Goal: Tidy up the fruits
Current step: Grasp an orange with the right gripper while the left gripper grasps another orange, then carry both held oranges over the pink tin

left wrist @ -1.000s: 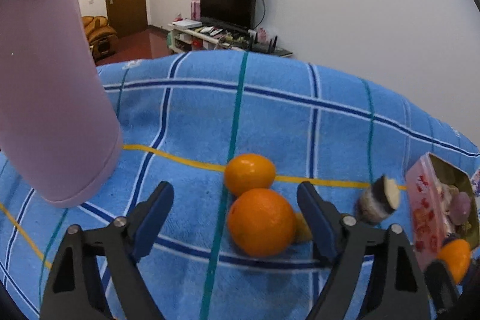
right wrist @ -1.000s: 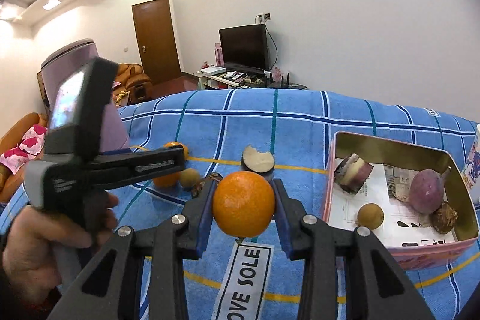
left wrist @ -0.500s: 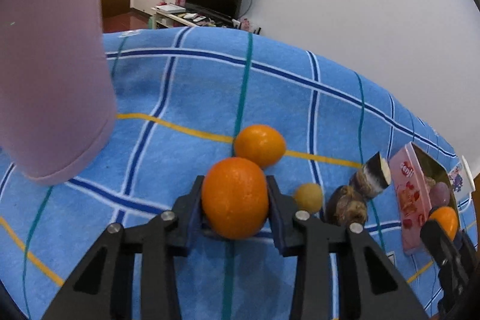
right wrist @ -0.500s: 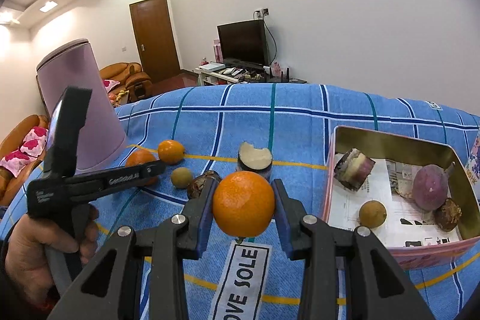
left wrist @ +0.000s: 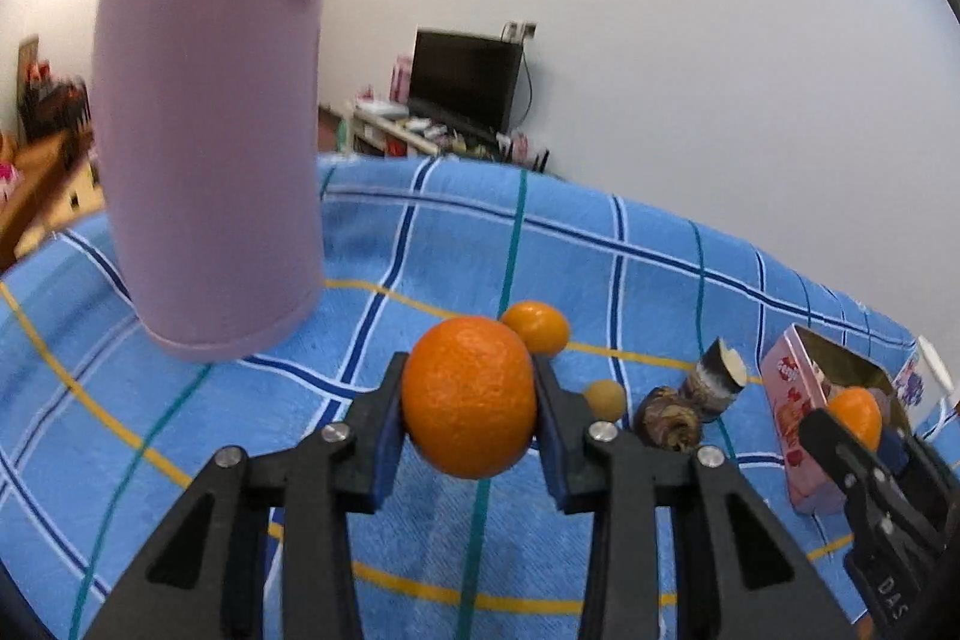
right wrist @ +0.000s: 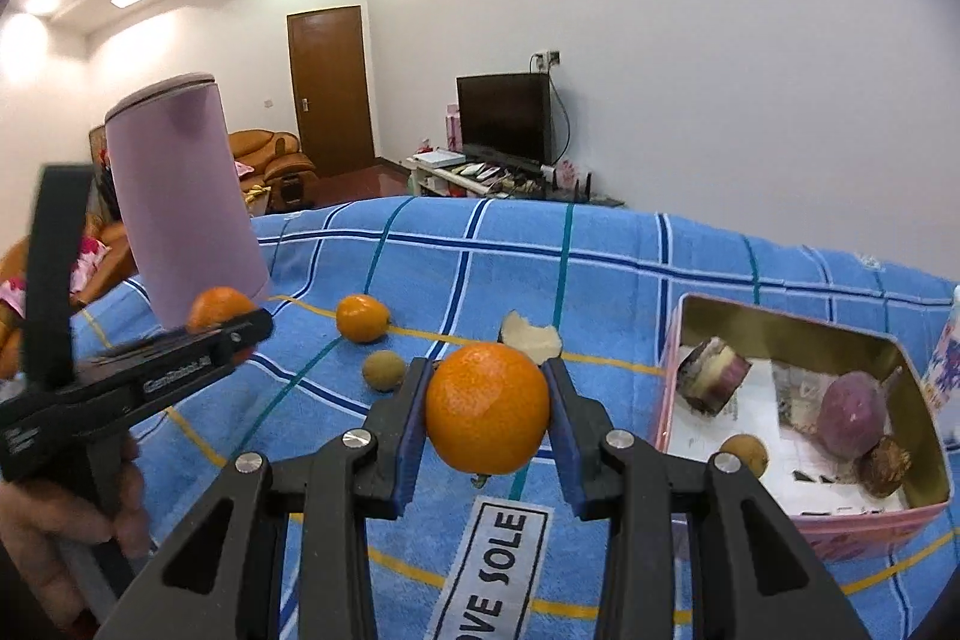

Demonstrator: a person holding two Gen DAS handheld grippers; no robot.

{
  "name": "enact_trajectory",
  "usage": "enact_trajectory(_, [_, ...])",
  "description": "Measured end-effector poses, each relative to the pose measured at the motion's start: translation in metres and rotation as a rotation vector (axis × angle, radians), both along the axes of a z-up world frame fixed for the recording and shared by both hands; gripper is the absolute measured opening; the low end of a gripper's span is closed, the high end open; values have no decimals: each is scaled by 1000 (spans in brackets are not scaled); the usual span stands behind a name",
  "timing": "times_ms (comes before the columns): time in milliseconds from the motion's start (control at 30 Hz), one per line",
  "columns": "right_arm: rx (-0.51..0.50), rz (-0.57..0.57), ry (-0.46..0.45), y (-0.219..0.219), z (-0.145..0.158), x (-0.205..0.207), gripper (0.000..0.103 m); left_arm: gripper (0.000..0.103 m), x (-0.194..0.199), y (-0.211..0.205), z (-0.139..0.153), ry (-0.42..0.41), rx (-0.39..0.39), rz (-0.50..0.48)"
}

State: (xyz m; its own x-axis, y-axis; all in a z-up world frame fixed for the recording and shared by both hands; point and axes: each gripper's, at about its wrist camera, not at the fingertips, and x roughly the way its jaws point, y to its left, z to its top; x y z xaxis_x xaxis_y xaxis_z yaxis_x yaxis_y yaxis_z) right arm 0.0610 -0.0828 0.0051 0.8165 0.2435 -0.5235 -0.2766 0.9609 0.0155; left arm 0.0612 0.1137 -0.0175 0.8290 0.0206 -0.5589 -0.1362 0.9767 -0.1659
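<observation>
My left gripper [left wrist: 468, 400] is shut on a large orange [left wrist: 468, 394] and holds it just above the blue checked cloth [left wrist: 420, 244]. In the right wrist view the same gripper [right wrist: 228, 334] shows at the left with that orange [right wrist: 219, 307], beside the purple container. My right gripper [right wrist: 487, 412] is shut on another orange [right wrist: 487, 409], raised left of the pink tin [right wrist: 804, 526]. On the cloth lie a smaller orange [right wrist: 361, 317], a small tan round fruit [right wrist: 384, 370], a brown lumpy piece [left wrist: 666, 424] and a cut root piece [right wrist: 531, 337].
A tall purple container [left wrist: 210, 130] stands on the cloth at the left. The tin holds a cut slice [right wrist: 714, 376], a purple tuber [right wrist: 852, 415], a tan fruit [right wrist: 744, 454] and a brown lump [right wrist: 882, 463]. A person's hand [right wrist: 60, 520] grips the left tool.
The left gripper's jaws closed on the large orange, then lifted it off the cloth and carried it back toward the purple container. The right gripper kept still with its orange.
</observation>
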Motion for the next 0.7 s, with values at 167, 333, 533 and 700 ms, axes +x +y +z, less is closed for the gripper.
enact_trajectory(167, [-32,-2,-24,4,0,-4,39,39,-9,-16,11,-45,89,3])
enact_trajectory(333, [-48,4,-36,6,1,-8,39,39,-11,-25,15,-57,124,-1])
enact_trajectory(533, [-57,4,-34,2,0,-12,39,39,-17,-28,15,-56,134,0])
enact_trajectory(700, [-64,-1,-34,-3,0,-16,39,39,-21,-35,16,-58,149,-9])
